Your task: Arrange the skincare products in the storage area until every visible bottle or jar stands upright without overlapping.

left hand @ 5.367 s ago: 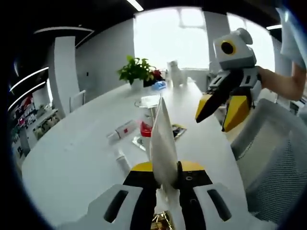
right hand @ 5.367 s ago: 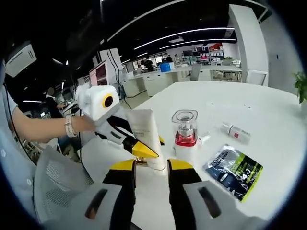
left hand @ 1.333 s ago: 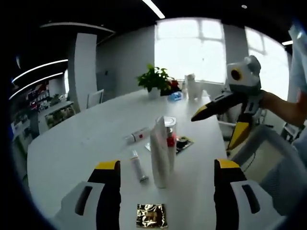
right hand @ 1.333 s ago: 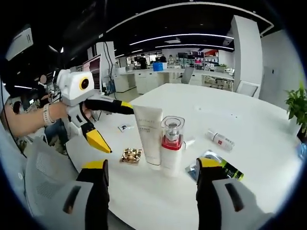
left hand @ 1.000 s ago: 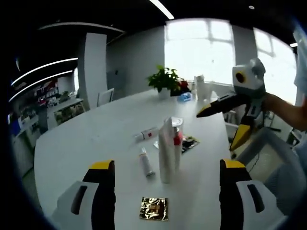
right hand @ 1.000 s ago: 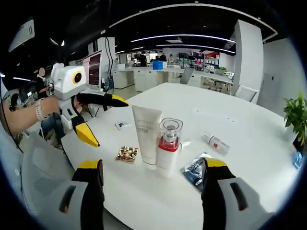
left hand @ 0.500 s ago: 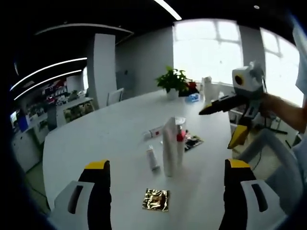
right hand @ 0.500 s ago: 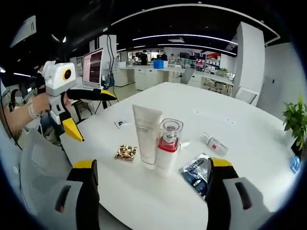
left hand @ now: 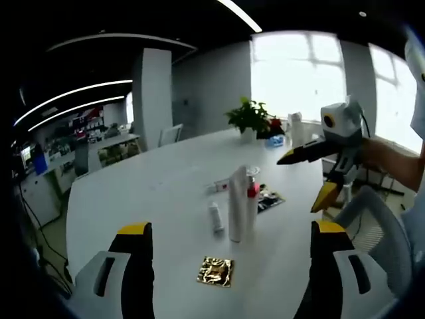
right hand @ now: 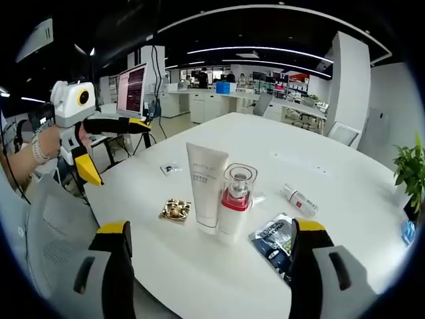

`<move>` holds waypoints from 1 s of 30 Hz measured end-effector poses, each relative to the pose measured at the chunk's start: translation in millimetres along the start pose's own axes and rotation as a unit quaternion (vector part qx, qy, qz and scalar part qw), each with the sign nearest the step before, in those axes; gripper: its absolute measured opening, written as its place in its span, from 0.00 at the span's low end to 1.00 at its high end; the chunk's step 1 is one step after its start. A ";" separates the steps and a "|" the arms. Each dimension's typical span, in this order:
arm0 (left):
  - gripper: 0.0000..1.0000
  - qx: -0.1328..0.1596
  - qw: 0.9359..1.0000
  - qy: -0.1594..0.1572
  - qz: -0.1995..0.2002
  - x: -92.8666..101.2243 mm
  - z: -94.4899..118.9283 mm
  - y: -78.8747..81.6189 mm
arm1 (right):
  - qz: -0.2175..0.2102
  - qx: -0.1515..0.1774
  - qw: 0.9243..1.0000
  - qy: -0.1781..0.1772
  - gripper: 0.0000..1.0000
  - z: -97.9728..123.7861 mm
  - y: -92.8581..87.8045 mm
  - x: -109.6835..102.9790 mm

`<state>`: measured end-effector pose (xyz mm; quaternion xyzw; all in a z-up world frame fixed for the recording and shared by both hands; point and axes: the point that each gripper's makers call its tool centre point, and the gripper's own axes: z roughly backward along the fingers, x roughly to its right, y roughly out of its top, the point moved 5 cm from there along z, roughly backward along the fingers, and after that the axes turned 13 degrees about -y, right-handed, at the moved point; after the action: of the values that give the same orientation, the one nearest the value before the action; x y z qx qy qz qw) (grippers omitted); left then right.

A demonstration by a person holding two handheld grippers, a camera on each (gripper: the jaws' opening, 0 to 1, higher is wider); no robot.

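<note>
A white tube stands upright on the white table. Touching it stands a pump bottle with a red band and clear cap. A small tube and a small red-labelled bottle lie flat near them. My left gripper is open and empty, held back from the pair; it also appears in the right gripper view. My right gripper is open and empty on the opposite side, seen too in the left gripper view.
A gold sachet lies in front of the tube. A dark sachet lies beside the bottle, and a small white sachet beyond. A potted plant stands at the table's far end. Mesh chairs flank the table edge.
My left gripper has let go of the white tube, which now stands by the pump bottle. Both grippers have opened wide and drawn back from the pair.
</note>
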<state>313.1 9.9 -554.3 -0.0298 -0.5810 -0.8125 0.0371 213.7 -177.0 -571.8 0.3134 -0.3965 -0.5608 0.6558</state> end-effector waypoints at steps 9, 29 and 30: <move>0.97 -0.005 0.999 -0.003 0.031 2.8 2.6 -4.6 | -0.007 -0.010 1.000 0.004 0.94 -4.1 -6.3 8.0; 0.97 -0.016 0.999 0.005 0.045 3.1 4.9 -6.3 | 0.012 -0.044 0.999 -0.002 0.71 -21.7 -18.2 58.1; 0.97 -0.016 0.999 0.005 0.046 3.8 5.0 -6.3 | 0.015 -0.042 0.999 -0.007 0.67 -23.6 -18.2 63.1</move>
<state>308.7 16.6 -558.3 -0.0527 -0.5655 -0.8195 0.0768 229.0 -243.0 -588.3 0.2754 -0.3819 -0.5691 0.6741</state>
